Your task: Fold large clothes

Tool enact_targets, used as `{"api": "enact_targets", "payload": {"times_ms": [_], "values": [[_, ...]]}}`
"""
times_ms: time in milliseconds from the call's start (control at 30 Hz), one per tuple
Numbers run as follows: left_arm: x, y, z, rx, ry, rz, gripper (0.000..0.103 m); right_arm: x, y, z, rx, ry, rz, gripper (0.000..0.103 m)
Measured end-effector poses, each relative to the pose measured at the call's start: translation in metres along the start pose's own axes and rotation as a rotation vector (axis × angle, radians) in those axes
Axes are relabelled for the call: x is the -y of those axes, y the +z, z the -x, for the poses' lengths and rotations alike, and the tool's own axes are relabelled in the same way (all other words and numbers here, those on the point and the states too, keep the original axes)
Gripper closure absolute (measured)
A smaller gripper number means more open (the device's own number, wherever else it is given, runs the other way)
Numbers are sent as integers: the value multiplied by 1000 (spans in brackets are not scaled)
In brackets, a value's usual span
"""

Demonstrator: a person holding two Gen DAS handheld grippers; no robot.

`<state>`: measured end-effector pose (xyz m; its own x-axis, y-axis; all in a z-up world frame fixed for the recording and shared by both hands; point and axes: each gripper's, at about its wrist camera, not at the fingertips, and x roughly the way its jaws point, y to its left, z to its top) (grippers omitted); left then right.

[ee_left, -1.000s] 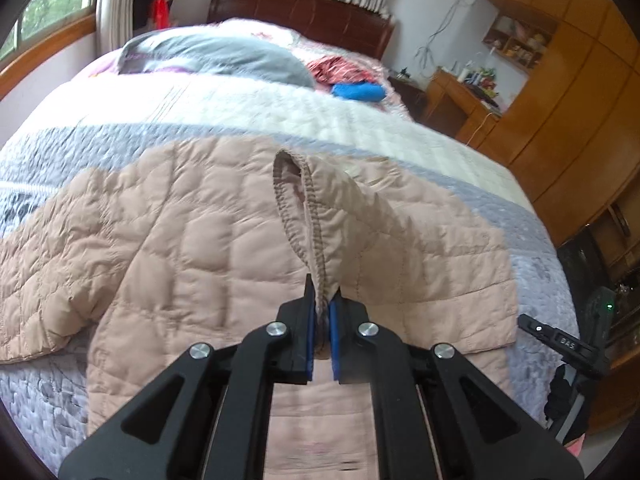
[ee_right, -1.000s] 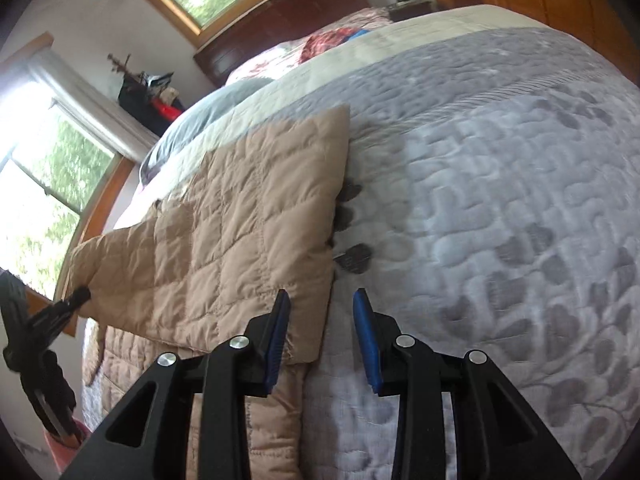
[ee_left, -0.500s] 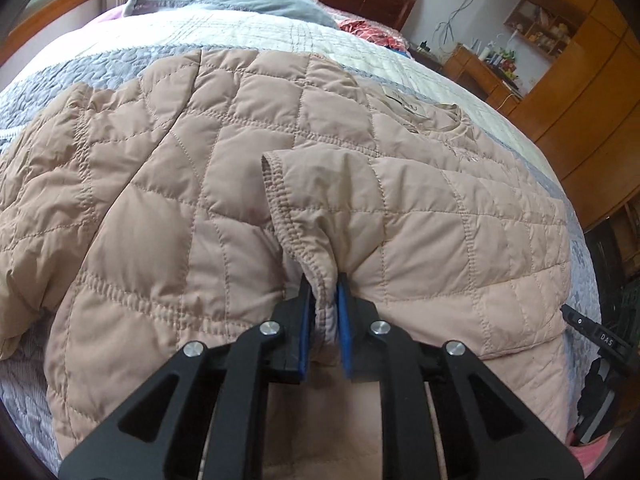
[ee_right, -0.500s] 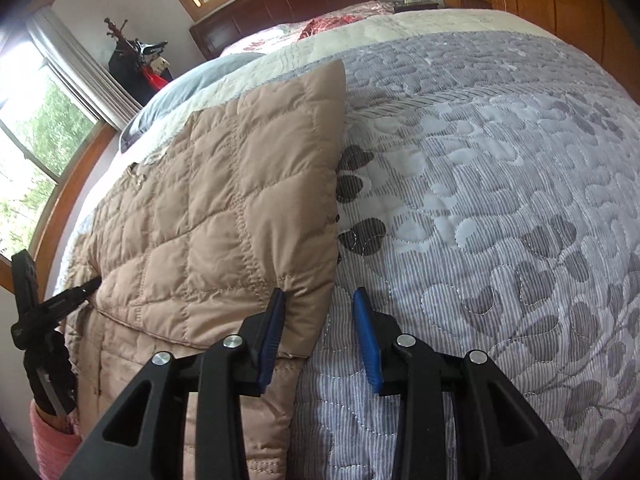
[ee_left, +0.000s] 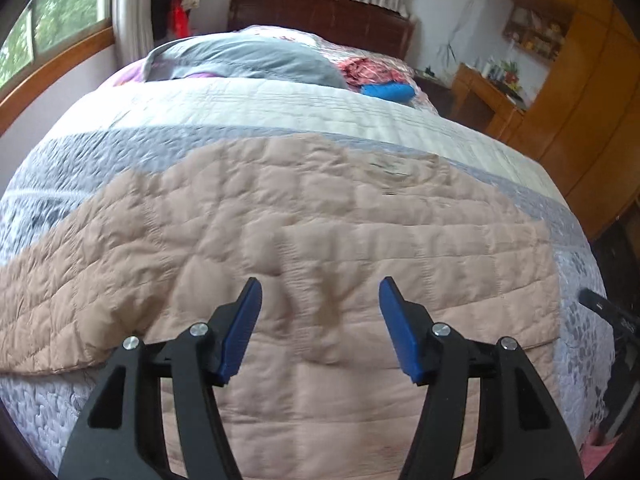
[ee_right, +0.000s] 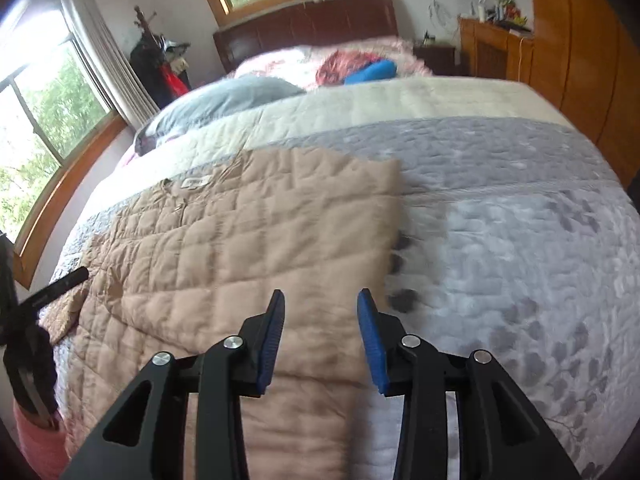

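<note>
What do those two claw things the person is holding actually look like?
Both look alike. The left gripper and the right gripper each have two black, angular plastic arms with triangular cut-outs and round silver screw heads at the joints. The jaws are lined with flat blue pads with a ribbed edge. No cables, sleeves or markings show on them.

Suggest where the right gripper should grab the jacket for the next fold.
Probably the near right corner of the jacket, where its straight side edge meets the folded edge just ahead of the right gripper. It lies flat on the quilt, so come in low from the bare quilt side, one finger sliding under the edge.
</note>
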<state>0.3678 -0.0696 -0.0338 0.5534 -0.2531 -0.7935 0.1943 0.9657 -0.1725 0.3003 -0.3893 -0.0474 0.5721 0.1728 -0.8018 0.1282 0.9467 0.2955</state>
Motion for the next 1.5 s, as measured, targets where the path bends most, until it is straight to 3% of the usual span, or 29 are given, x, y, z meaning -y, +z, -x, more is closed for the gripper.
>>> {"api": "enact_targets", "payload": {"times_ms": [67, 200, 333, 467, 600, 733, 833, 967, 1133, 1333, 1500], "values": [[21, 5, -12, -24, -17, -26, 43, -14, 13, -19, -30, -23, -13, 64], [40, 9, -44, -60, 21, -46, 43, -30, 31, -57, -65, -56, -21, 64], [34, 12, -78, -119, 50, -33, 44, -25, 41, -91, -91, -92, -46, 65], [17, 11, -105, -162, 5, -3, 44, -18, 42, -113, -112, -88, -72, 68], [18, 9, -103, -149, 8, -15, 44, -22, 38, -111, -96, -98, -41, 68], [19, 9, -74, -107, 35, -12, 45, -23, 30, -74, -74, 23, -61, 66], [25, 1, -46, -78, 27, -12, 45, -34, 19, -50, -67, 7, -36, 66], [36, -18, -36, -104, 20, -9, 45, -43, -4, -35, -113, 72, -46, 66], [42, -29, -53, -126, 78, -30, 45, -44, -25, -38, -111, 1, -29, 66], [35, -39, -69, -146, 63, -52, 43, -32, -35, -70, -150, 16, -44, 68], [35, -48, -73, -105, 69, -85, 42, -27, -42, -76, -129, 43, -40, 68]]}}
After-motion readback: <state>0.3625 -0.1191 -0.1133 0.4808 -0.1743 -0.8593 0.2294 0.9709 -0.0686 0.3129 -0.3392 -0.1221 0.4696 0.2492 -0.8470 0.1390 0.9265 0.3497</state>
